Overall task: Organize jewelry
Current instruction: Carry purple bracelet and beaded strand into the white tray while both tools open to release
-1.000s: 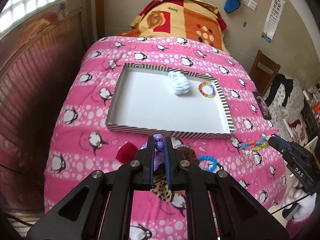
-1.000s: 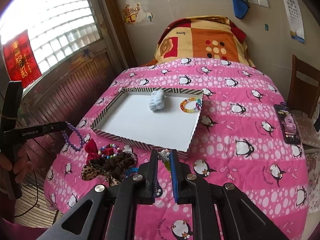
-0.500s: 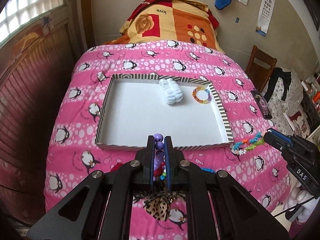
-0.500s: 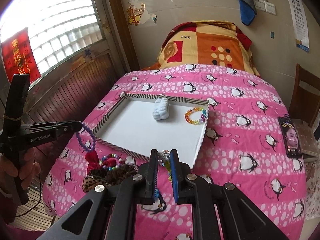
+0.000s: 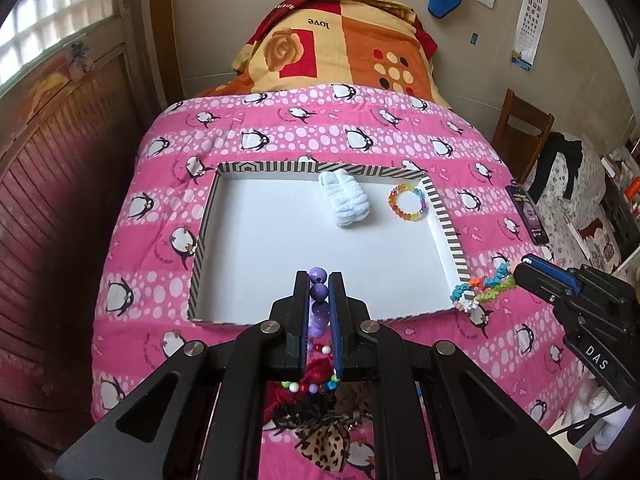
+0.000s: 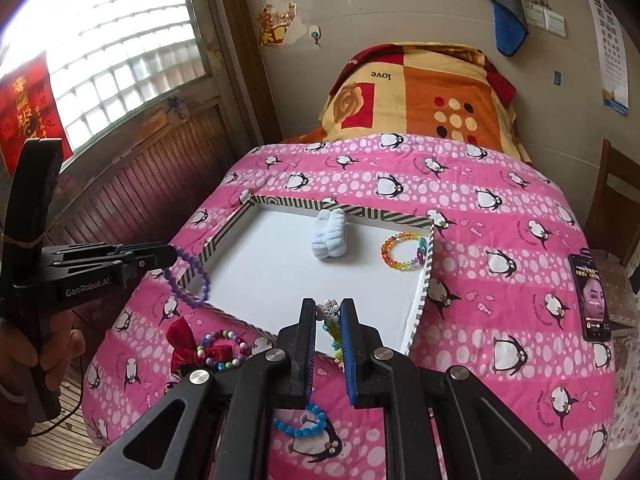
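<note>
On the pink bed (image 5: 304, 136), both my tools pinch bracelets, purple beads (image 5: 319, 285) left, woven band (image 5: 482, 289) right, poised to drop into the tray's (image 5: 448, 220) near edge.

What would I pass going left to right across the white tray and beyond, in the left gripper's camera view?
Striped tray wall → white fluffy scrunchie → rainbow bead bracelet → phone on the bedspread → wooden chair.
</note>
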The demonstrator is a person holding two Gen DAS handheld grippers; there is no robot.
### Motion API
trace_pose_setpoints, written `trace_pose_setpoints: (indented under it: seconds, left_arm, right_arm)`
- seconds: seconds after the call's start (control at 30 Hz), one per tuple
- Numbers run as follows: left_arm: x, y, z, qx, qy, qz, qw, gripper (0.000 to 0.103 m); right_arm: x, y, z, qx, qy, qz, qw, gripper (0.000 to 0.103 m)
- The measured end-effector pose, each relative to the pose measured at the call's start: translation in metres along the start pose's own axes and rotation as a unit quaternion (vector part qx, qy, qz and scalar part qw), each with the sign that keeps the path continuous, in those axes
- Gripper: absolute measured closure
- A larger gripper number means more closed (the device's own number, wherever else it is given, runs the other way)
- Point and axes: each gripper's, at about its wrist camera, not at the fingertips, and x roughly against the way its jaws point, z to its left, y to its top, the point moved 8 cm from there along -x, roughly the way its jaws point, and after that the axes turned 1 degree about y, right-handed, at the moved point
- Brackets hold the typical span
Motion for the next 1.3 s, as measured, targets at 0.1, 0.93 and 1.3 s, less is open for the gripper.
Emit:
trace_pose_setpoints:
  seconds: [0.1,0.93,1.3]
  left_arm:
    - [-0.005,0.006,-0.003,-0.005,-0.001,0.0,1.0,0.095]
    - [-0.149,0.025,-0.076,-0.031,-0.058,0.102,0.9926,0.095]
    - [-0.193,0.027,-0.038,-0.009,-0.003,0.125,0.9921,0.095]
  right_arm:
    - [-0.007,0.002,-0.002,-0.004,-0.002,0.003,1.0,0.092]
    - [-0.129,0.0,-0.074,-0.048,-0.038,0.114,0.992,0.092]
    - [-0.173,0.02,-0.102,-0.056,-0.062,0.117,0.99,0.092]
